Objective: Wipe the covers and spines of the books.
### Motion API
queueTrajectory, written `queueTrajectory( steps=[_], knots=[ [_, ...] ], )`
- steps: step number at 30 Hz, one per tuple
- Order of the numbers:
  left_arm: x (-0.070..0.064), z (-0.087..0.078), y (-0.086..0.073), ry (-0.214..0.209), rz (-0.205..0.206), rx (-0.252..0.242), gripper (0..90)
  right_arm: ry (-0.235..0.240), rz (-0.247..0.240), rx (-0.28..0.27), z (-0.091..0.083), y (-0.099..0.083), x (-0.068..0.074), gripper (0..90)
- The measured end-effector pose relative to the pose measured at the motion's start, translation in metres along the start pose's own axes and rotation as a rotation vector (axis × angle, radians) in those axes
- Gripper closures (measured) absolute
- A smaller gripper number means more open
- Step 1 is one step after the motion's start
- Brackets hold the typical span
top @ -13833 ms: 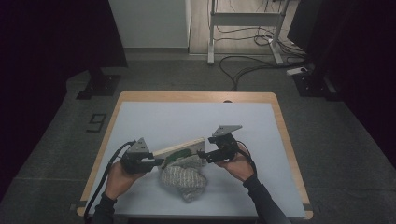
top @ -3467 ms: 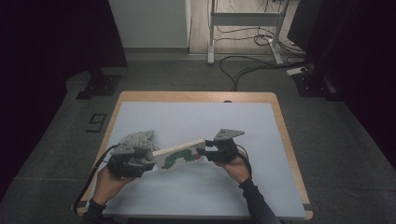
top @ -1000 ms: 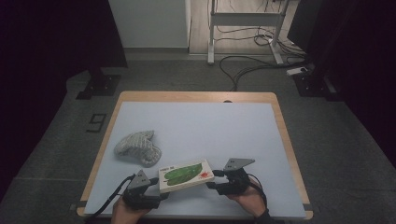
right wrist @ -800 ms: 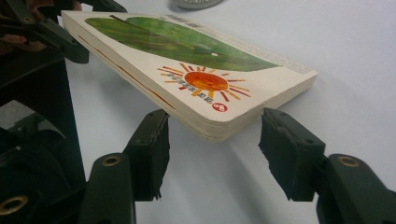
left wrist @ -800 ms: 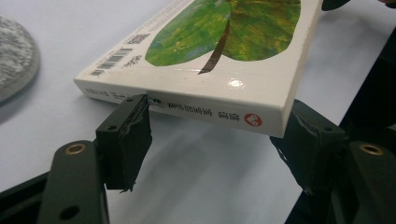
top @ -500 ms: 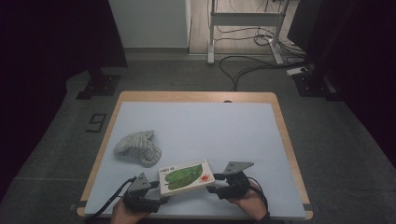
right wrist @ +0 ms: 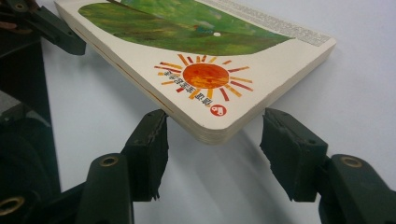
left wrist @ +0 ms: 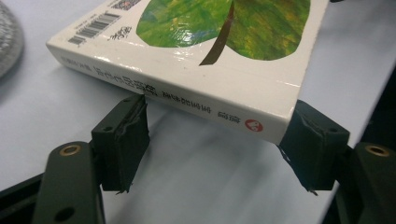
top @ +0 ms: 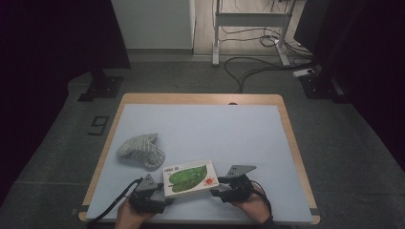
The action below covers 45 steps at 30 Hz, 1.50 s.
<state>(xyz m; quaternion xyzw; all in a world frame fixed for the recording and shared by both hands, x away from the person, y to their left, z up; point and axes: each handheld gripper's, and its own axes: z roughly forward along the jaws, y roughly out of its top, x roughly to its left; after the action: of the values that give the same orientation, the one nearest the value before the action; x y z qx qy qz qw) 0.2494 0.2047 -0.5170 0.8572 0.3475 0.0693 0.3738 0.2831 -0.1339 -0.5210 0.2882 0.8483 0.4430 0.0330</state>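
Book [top: 188,178] with the green leaf cover lies flat near the front edge of the tabletop [top: 229,129], between the two tools. Left tool [top: 148,194] and right tool [top: 224,188] each sit released, jaws spread around a corner. A grey cloth [top: 141,150] lies just behind.

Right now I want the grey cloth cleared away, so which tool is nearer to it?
Left. The left tool sits just below the grey cloth, at the book's left end; the right tool is beyond the book.

Book [top: 188,178] between tools — cloth [top: 140,150] behind-left.
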Motion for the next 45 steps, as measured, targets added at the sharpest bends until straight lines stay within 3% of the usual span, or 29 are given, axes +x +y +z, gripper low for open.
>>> queueTrajectory(
  steps=[7,15,21,26,32,35,40,45],
  knots=[
    [0.015,0.010,0.007,-0.005,-0.035,-0.007,32.2,-0.014,-0.015,-0.001,0.012,0.003,-0.006,39.4],
    [0.023,0.015,0.012,-0.001,-0.037,-0.015,33.1,-0.022,-0.004,-0.017,0.018,0.006,-0.018,39.2],
    [0.021,0.015,0.011,0.015,-0.026,-0.017,33.1,-0.044,-0.001,-0.009,0.020,0.005,-0.020,39.2],
    [0.018,0.014,0.010,0.031,-0.018,-0.013,31.6,-0.065,-0.026,-0.001,0.020,0.005,-0.018,39.3],
    [0.015,0.013,0.008,0.039,-0.002,-0.009,31.3,-0.065,-0.033,0.003,0.019,0.004,-0.017,38.5],
    [0.014,0.010,0.008,0.045,0.013,-0.004,30.4,-0.056,-0.013,-0.008,0.016,0.002,-0.018,38.0],
    [0.017,0.004,0.008,0.054,0.029,-0.007,27.0,-0.081,-0.007,-0.018,0.007,0.002,-0.023,36.1],
    [0.025,-0.004,0.012,0.038,0.031,0.004,18.9,-0.152,-0.011,-0.026,-0.003,0.001,-0.033,31.0]
  ],
)
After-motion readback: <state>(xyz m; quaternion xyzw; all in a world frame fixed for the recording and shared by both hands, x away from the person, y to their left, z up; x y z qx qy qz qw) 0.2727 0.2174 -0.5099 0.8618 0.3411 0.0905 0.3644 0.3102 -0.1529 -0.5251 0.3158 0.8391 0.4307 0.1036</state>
